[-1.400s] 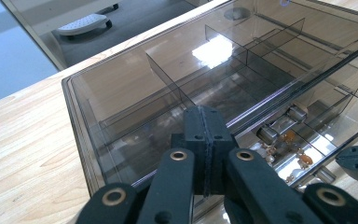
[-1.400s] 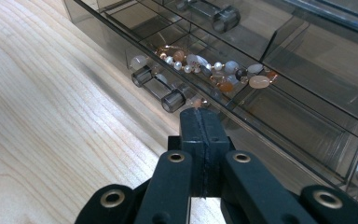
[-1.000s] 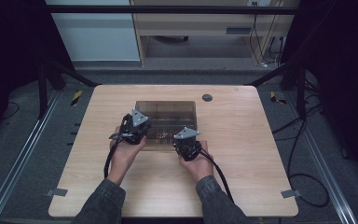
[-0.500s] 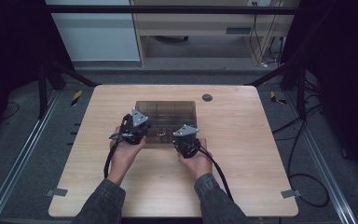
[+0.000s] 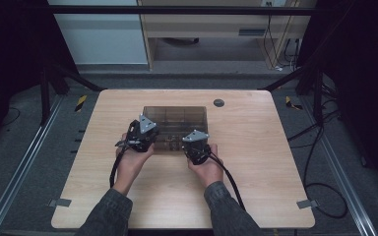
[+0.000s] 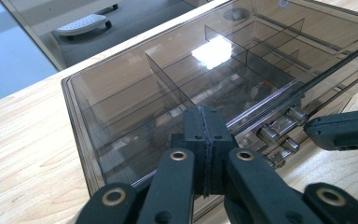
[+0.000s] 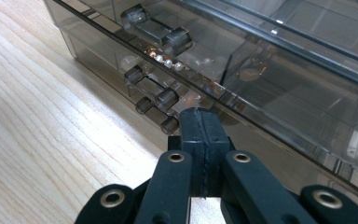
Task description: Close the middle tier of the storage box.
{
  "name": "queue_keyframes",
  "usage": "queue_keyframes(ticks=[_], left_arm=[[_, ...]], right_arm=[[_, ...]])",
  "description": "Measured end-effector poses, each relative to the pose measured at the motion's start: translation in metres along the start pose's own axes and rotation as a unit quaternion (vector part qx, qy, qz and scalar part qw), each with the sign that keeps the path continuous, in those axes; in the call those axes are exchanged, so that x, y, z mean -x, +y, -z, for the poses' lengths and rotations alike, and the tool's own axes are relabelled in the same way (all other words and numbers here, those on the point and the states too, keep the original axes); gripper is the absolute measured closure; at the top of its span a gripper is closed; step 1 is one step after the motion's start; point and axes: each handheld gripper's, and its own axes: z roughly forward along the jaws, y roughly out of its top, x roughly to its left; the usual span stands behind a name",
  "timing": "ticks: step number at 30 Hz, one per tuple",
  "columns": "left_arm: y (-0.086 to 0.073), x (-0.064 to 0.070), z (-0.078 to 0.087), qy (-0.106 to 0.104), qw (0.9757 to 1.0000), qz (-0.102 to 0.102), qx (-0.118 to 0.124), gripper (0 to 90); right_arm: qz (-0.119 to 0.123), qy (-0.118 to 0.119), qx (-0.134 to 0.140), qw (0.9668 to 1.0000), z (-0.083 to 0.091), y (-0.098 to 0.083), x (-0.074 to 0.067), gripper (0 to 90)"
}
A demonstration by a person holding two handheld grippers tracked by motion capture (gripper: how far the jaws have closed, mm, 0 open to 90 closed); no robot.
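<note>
Both jaws of the left hand-held gripper (image 6: 205,140) are pressed together with nothing between them, and its closed tip rests at the front edge of the lid of the smoky transparent organizer box (image 5: 175,118), near the front left corner. The right hand-held gripper (image 7: 200,135) is also fully closed and empty; its tip stands just beside the lower of the clear latches (image 7: 156,100) on the front wall of the box. The box sits on the wooden tabletop (image 5: 256,162) around the middle, a little toward the far side, with its lid down, and its inside is cut into many compartments by thin dividers (image 6: 214,60). Small pearl-like beads (image 7: 168,61) lie behind the front wall. From here, I think the main risk is slipping: closed jaws can only push or lever, so a tip pressed on a smooth round latch may slide off and hit the wall. A second risk is that the light box moves on the smooth wood if one side pushes harder than the other, because nothing clamps it. If the latches release suddenly and the lid jumps, or the box tilts, the beads could leave their compartments and mix or roll out. The upper latch (image 7: 154,28) also looks small, so too much force may bend it.
</note>
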Motion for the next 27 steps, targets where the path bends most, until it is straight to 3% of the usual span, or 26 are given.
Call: queue_keyframes(ticks=[20, 24, 27], left_arm=[[-0.001, 0.0, 0.0, 0.0, 1.0, 0.0, 0.001, 89.6], [-0.001, 0.001, 0.0, 0.002, 1.0, -0.001, 0.005, 89.6], [-0.001, 0.0, 0.001, 0.003, 1.0, -0.001, 0.009, 89.7]], right_arm=[[-0.014, -0.001, 0.004, 0.9999, -0.003, 0.001, 0.003, 90.0], [-0.008, 0.003, -0.003, 1.0, -0.003, -0.001, 0.001, 90.0], [0.011, 0.011, -0.007, 0.9998, 0.006, -0.006, -0.001, 90.0]])
